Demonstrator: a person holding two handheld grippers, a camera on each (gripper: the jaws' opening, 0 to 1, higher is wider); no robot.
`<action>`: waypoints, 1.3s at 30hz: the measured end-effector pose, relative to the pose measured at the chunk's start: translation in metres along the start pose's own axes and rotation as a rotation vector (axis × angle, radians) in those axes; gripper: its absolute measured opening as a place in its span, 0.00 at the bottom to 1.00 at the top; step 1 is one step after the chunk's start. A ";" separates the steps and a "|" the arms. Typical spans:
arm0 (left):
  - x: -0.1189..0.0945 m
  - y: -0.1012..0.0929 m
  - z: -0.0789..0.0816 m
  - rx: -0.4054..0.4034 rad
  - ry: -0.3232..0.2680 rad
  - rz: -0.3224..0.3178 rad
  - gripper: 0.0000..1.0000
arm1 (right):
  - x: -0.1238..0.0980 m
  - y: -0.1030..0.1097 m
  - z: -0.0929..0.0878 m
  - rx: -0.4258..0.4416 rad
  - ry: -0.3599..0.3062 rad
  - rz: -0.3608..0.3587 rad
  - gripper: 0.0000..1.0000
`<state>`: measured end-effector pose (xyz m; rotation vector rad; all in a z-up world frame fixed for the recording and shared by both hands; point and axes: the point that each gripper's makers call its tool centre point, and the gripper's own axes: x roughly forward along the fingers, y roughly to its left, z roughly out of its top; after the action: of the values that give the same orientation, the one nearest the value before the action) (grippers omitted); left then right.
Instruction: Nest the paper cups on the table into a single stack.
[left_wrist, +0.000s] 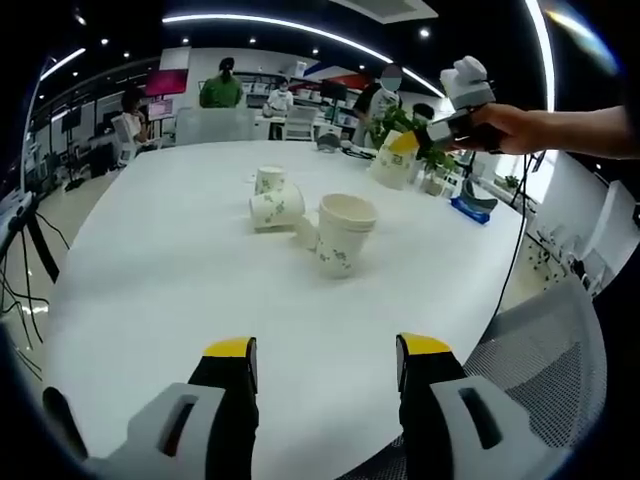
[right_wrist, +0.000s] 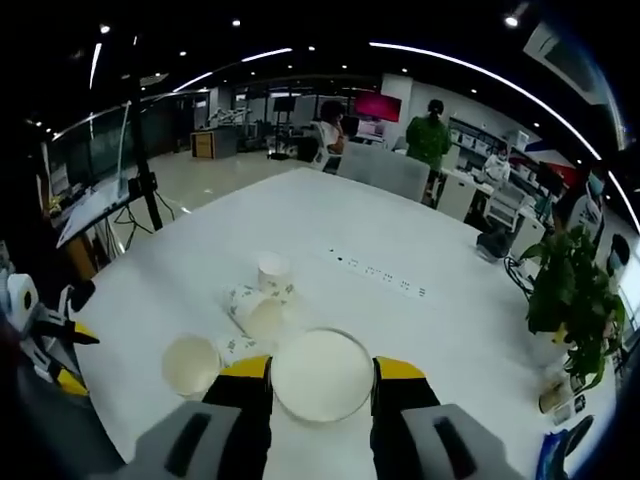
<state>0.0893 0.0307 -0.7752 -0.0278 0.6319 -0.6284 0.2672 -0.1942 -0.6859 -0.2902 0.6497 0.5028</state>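
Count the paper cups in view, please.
5: held cup in the right gripper; upright cup; upside-down cup; two lying cups on the table. Nested ones may hide.

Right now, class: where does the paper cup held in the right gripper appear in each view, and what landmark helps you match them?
Left gripper view: the held paper cup is at upper right, tilted, in the right gripper.
Right gripper view: the held paper cup is at bottom centre, its open mouth facing the camera, between the jaws.
Shared landmark: the person in a green top standing in the background.
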 end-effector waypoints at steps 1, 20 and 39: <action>0.000 -0.001 0.000 0.006 0.002 -0.003 0.55 | 0.000 0.005 0.003 -0.007 -0.005 0.011 0.37; 0.002 -0.013 0.034 0.051 -0.060 -0.019 0.54 | -0.017 0.085 0.047 -0.103 -0.096 0.203 0.37; 0.023 -0.014 0.079 0.011 -0.151 -0.046 0.50 | -0.030 0.184 0.073 -0.113 -0.164 0.514 0.37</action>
<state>0.1406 -0.0059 -0.7204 -0.0791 0.4827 -0.6678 0.1859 -0.0205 -0.6298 -0.1832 0.5342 1.0470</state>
